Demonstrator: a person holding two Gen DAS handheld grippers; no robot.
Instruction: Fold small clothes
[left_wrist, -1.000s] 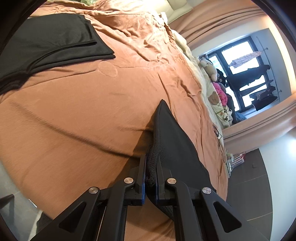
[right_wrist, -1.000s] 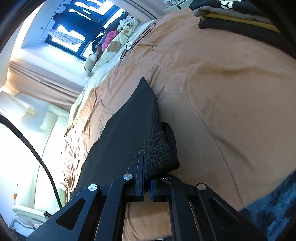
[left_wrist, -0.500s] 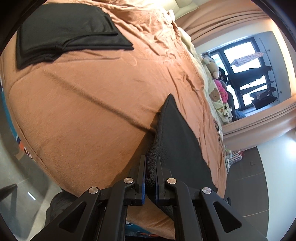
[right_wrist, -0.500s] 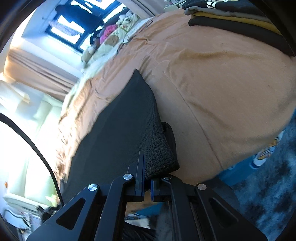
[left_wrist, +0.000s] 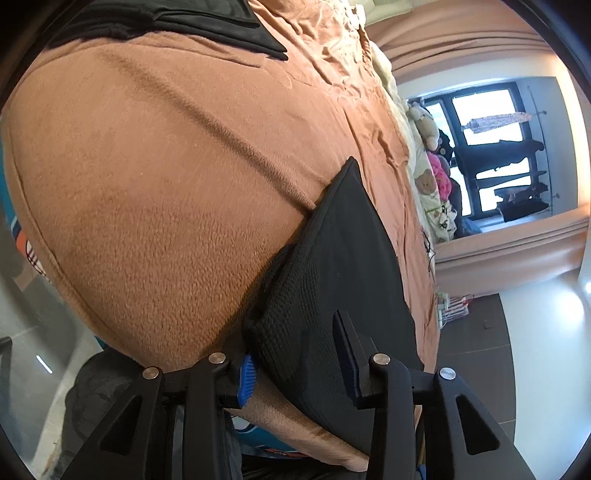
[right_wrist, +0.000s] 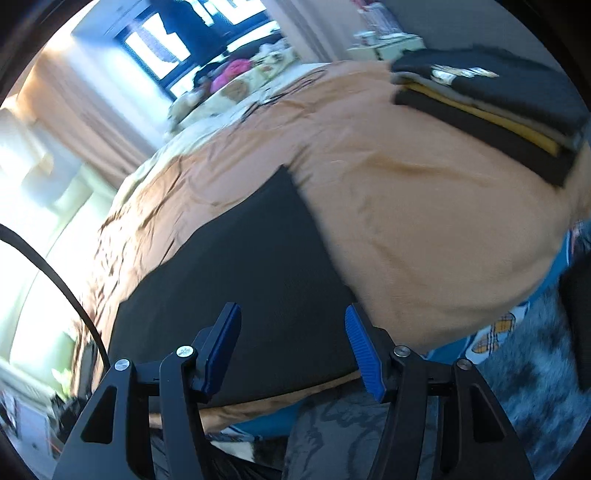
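Note:
A black garment (left_wrist: 343, 266) lies flat on the orange-brown blanket (left_wrist: 166, 166) near the bed's front edge; its knitted waistband corner (left_wrist: 295, 295) is at my left gripper. My left gripper (left_wrist: 297, 354) is open, its jaws either side of that corner, not clamping it. In the right wrist view the same black garment (right_wrist: 251, 280) lies spread on the blanket (right_wrist: 424, 221). My right gripper (right_wrist: 293, 347) is open and empty above the garment's near edge.
A folded black garment (left_wrist: 177, 22) lies at the far left of the bed. A stack of folded clothes (right_wrist: 491, 99) sits at the right. Soft toys (left_wrist: 432, 177) lie by the window. A patterned rug (right_wrist: 517, 369) covers the floor beside the bed.
Both grippers have opened and let go of the black garment's waistband. The garment now lies flat on the blanket, and both grippers have pulled back towards the bed's edge.

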